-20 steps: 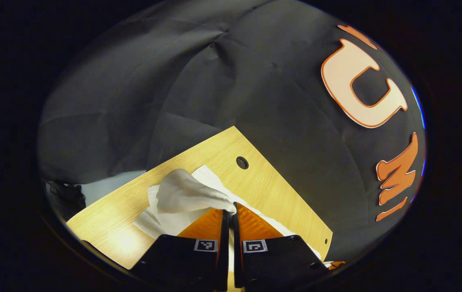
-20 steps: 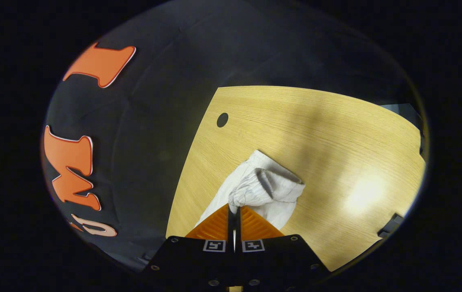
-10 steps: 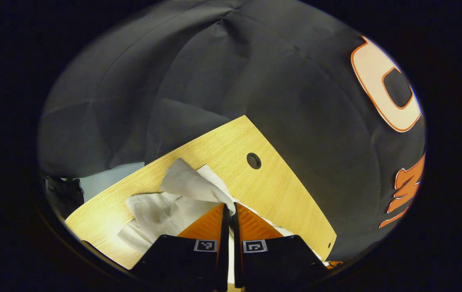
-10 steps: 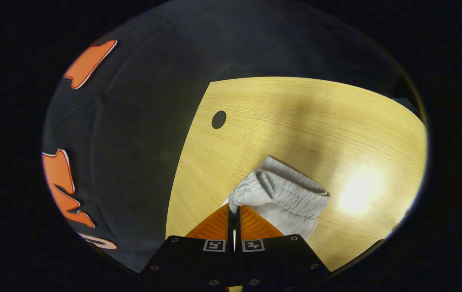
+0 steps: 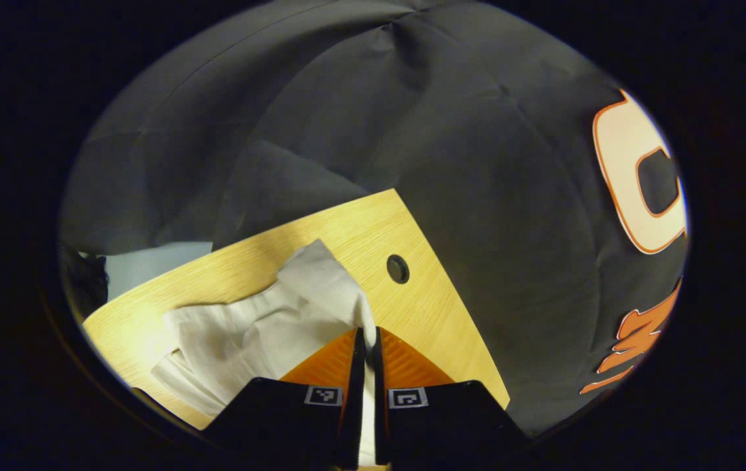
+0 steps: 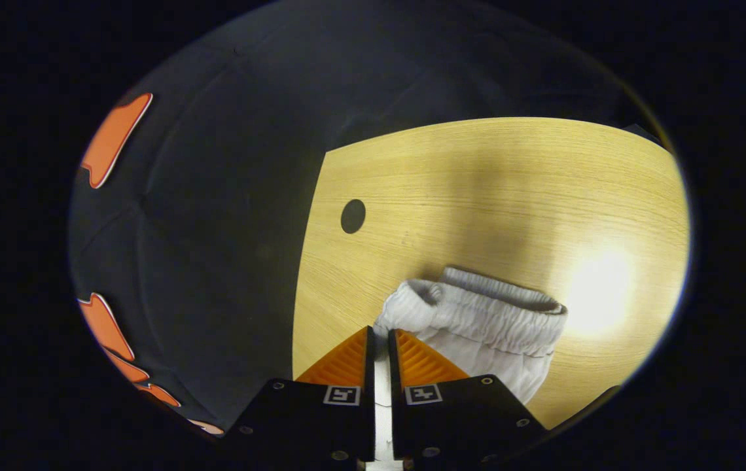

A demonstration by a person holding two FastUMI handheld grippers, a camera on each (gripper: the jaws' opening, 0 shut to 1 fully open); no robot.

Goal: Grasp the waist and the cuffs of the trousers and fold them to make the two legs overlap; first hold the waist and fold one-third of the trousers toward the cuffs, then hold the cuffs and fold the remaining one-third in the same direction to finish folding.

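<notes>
Leg-overlap fold in hand; trousers on table. My left gripper pinches cuff, right gripper pinches waist. Next: lay flat, align edges, let go

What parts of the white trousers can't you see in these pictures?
- Left gripper view: the trousers run under the left gripper, which hides the near cloth.
- Right gripper view: the waist shows; the legs are hidden behind the right gripper.
- How the legs overlap: cannot tell.
</notes>
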